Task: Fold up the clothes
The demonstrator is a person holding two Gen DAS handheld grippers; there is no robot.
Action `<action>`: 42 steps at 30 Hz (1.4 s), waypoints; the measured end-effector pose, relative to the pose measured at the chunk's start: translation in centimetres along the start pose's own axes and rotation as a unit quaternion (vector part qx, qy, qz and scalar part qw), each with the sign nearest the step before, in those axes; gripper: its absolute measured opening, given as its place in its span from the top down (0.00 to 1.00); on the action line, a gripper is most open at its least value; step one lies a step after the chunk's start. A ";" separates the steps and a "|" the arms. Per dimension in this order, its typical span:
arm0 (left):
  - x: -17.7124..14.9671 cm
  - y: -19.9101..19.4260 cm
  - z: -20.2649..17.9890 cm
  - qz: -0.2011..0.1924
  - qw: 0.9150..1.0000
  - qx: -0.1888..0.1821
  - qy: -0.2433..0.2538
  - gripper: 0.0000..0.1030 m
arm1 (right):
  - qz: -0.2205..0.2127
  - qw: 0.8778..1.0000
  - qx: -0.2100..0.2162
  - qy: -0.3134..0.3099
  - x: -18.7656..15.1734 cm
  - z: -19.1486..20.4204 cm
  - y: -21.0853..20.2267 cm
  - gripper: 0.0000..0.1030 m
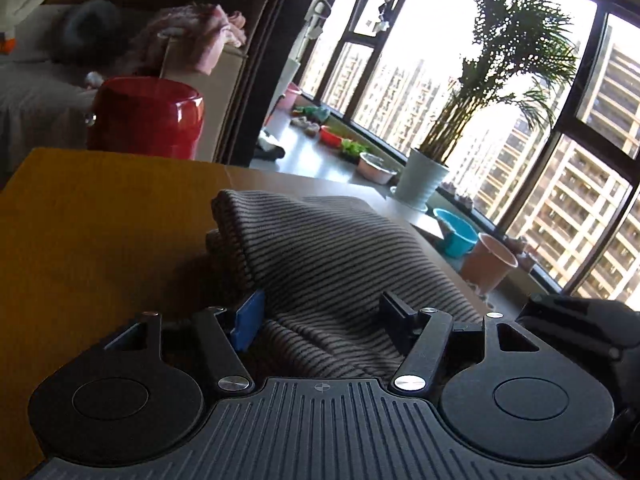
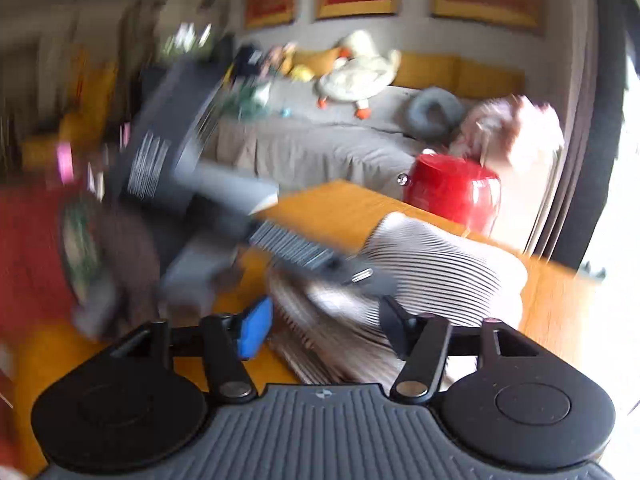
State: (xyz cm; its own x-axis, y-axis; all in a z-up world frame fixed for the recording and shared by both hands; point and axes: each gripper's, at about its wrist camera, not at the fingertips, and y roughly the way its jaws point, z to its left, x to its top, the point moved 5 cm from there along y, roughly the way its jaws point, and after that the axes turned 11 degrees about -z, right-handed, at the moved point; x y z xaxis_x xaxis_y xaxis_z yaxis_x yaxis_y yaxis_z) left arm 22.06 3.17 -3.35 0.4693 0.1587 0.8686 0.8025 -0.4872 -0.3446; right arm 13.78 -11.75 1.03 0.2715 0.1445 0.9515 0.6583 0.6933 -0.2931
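A grey-and-black striped garment (image 1: 332,248) lies folded in a thick bundle on the wooden table (image 1: 100,220). My left gripper (image 1: 323,318) is open, its blue pad (image 1: 250,320) and black finger (image 1: 396,316) straddling the cloth's near edge. In the blurred right wrist view the same striped garment (image 2: 440,264) rests on the table (image 2: 332,204). My right gripper (image 2: 325,330) is open over its near folds. The left tool's grey body (image 2: 168,168) reaches in from the left, above the cloth. A black part of the right tool (image 1: 580,332) shows at the left view's right edge.
A red stool (image 1: 148,116) (image 2: 456,192) stands just beyond the table's far edge. Behind it is a grey sofa (image 2: 304,148) with a plush goose (image 2: 356,72). A potted palm (image 1: 424,176) and bowls line the windowsill. A red sleeve (image 2: 28,248) is at left.
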 end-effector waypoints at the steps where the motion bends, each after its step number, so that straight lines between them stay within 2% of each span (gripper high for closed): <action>1: -0.4 -0.1 0.2 0.006 1.000 0.005 -0.002 0.25 | -0.005 1.000 -0.008 0.016 0.1 -0.8 -0.2 0.33; 2: -0.7 0.0 0.7 0.010 1.000 0.000 -0.023 0.22 | -0.009 0.999 -0.020 0.027 0.1 -1.4 -0.3 0.33; 5: -1.6 0.4 2.3 0.023 0.996 -0.016 -0.083 0.21 | -0.023 0.997 -0.053 0.060 0.0 -3.4 -0.6 0.35; 7: -1.5 0.3 2.0 0.017 0.997 -0.015 -0.071 0.21 | -0.032 0.993 -0.076 0.081 0.0 -4.8 -0.9 0.41; 10: -1.3 0.4 2.0 0.019 0.997 -0.016 -0.067 0.21 | -0.049 0.992 -0.083 0.079 0.4 -5.3 0.0 0.41; 13: -1.5 0.6 2.3 0.020 0.997 -0.017 -0.074 0.19 | -0.031 0.992 -0.100 0.072 0.5 -6.5 2.0 0.36; 15: -1.6 0.6 2.4 0.018 0.997 -0.017 -0.074 0.19 | 0.021 0.989 -0.134 0.052 -1.2 -7.5 3.7 0.32; 16: -1.7 0.5 2.4 0.016 0.997 -0.016 -0.073 0.19 | 0.026 0.988 -0.144 0.049 -2.1 -7.7 4.1 0.27; 21: -2.1 0.1 2.4 0.013 0.998 -0.011 -0.067 0.18 | 0.010 0.982 -0.117 0.146 -2.4 -9.3 3.3 0.26; 24: -2.1 -0.4 2.4 0.008 0.998 -0.012 -0.066 0.18 | -0.006 0.976 -0.133 0.171 -2.3 -10.8 2.8 0.24; 26: -2.2 -0.4 2.5 0.007 0.998 -0.014 -0.068 0.18 | -0.009 0.970 -0.129 0.207 -2.4 -12.1 3.5 0.21; 29: -2.2 -0.4 2.6 0.007 0.997 -0.017 -0.070 0.18 | 0.002 0.955 -0.094 0.283 -3.5 -13.2 5.4 0.17; 30: -2.2 -0.4 2.6 0.007 0.997 -0.017 -0.069 0.18 | 0.008 0.948 -0.079 0.308 -3.9 -13.4 6.1 0.17; 32: -2.2 -0.4 2.6 0.008 0.998 -0.017 -0.068 0.18 | 0.011 0.944 -0.054 0.327 -3.9 -12.9 6.9 0.19; 35: -2.3 -0.5 2.7 0.006 0.998 -0.014 -0.063 0.17 | -0.015 0.964 -0.041 0.262 -1.8 -11.0 6.3 0.33; 36: -2.3 -0.5 2.8 0.005 0.998 -0.010 -0.060 0.15 | -0.025 0.967 -0.038 0.249 -1.2 -10.7 5.9 0.42; 38: -2.2 -0.8 3.3 0.002 0.998 -0.007 -0.065 0.12 | -0.017 0.970 -0.044 0.237 -0.8 -10.7 5.8 0.43; 40: -2.2 -0.8 3.6 0.003 0.997 -0.011 -0.072 0.12 | 0.012 0.973 -0.086 0.213 -1.7 -11.1 6.4 0.42; 42: -2.3 -0.8 3.2 0.002 0.998 -0.006 -0.061 0.12 | 0.018 0.972 -0.105 0.210 -2.6 -11.5 6.6 0.39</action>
State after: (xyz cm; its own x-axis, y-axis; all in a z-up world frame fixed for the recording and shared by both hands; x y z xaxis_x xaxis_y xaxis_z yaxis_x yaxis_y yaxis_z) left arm 21.54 5.92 -6.19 0.5153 0.2596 0.8167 0.7962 -0.4976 -0.3442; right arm 25.48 -15.70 -4.49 0.5306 -0.1664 0.8312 0.7598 0.5280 -0.3793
